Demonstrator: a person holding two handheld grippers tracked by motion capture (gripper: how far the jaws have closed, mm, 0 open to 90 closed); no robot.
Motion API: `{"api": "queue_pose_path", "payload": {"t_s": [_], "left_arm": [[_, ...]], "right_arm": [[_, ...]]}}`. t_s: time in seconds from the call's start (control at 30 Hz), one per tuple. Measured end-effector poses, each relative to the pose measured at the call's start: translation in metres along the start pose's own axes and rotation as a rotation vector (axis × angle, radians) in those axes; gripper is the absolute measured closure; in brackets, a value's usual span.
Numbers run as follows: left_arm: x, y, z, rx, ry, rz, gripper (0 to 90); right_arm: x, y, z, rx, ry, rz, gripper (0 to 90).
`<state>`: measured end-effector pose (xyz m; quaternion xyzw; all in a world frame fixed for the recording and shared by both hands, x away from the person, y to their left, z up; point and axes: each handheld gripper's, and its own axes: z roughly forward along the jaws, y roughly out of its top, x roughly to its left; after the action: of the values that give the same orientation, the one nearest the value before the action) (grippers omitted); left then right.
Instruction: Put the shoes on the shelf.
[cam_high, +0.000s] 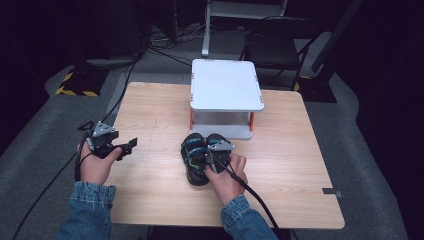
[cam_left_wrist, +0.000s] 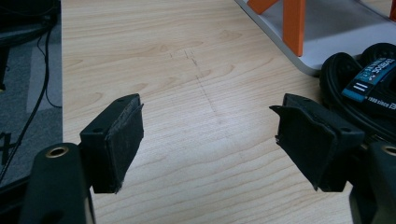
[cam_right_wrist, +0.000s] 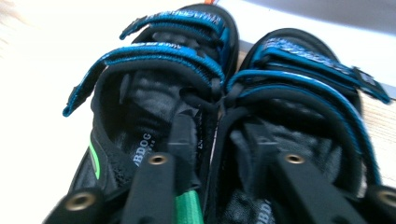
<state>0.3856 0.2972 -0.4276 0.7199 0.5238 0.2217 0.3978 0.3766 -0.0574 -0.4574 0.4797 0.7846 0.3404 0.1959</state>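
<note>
Right gripper (cam_high: 214, 159): jaws drawn narrow, one set inside each sandal, pinching the two touching inner side walls of the pair of sandals (cam_high: 200, 156) between them; in the right gripper view the jaw tips are sunk among the straps and the pads cannot be made out; that view is blurred and its left side is washed out. The sandals are black with blue straps, lying side by side and touching on the wooden table (cam_high: 150, 107), just in front of the white two-tier stand (cam_high: 226, 85); their long axes run away from the person, far ends toward the stand's lower shelf; the near ends are hidden by the right hand (cam_high: 227, 177). Left gripper (cam_high: 120, 148): jaws wide apart with nothing between them but bare tabletop, held at the table's left edge, well apart from the sandals; its own view cuts off a sandal and one orange post (cam_left_wrist: 293, 18) of the stand at the right border.
</note>
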Motion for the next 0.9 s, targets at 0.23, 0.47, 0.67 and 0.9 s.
{"api": "queue_pose_path", "payload": {"t_s": [0.23,0.47,0.67,0.9], "left_arm": [[0.0,0.0,0.002,0.0,-0.007,0.004,23.2],[0.001,0.0,0.001,-0.002,-0.011,-0.005,23.2],[0.001,-0.001,0.0,-0.004,-0.007,-0.006,23.2],[0.007,-0.007,-0.007,-0.005,0.003,-0.021,23.3]], "right_arm": [[0.002,-0.006,-0.003,-0.054,-0.014,0.031,76.6],[-0.008,0.0,-0.015,-0.115,-0.025,0.062,77.0],[-0.03,0.012,-0.022,-0.131,-0.067,0.1,76.9],[-0.055,0.037,-0.012,-0.144,-0.12,0.1,76.9]]}}
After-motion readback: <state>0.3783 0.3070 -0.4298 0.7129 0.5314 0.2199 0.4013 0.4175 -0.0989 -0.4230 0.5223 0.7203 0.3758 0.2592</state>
